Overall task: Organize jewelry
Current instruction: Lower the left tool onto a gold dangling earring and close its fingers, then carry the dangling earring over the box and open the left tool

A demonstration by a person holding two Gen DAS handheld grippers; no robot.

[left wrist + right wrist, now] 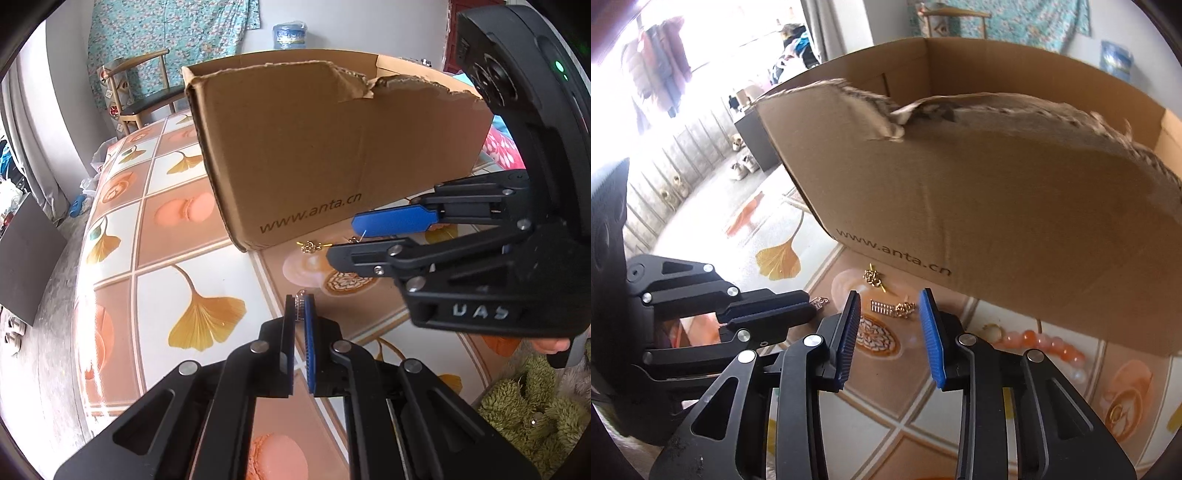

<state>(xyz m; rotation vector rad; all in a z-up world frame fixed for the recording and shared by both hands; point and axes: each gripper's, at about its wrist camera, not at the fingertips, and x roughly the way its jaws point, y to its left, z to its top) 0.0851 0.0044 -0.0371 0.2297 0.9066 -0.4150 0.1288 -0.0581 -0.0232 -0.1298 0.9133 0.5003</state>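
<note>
— Beside the torn brown cardboard box (pixel 295 147) printed with a web address, what was on the patterned tablecloth (pixel 155 295)?

— Small gold pieces. From the right wrist view, a gold knot-shaped piece with a pin (pixel 873 278) lay just in front of the box wall. Nearer the camera lay a ridged gold bar joined to a gold flower cluster (pixel 893 308). A string of orange and pale beads (pixel 1043 341) with a gold ring (pixel 993 331) at its end sat to the right, close under the box.

— And the left gripper (pixel 301 306)?

— Its black and blue fingers were clenched on a small silvery ridged charm (pixel 300 298), which poked out at the tips above the cloth. The right wrist view showed that charm (pixel 820 302) sticking out past the same fingertips.

— The right gripper (pixel 889 308)?

— Its blue ribbed pads (pixel 929 325) stood apart with nothing pressed between them. The bar and flower piece showed on the cloth in the gap between them. I could not tell whether the tips reached the cloth.

— Where were the two tools relative to each other?

— Near, the left one coming in from the right gripper's left side, both short of the box.
</note>
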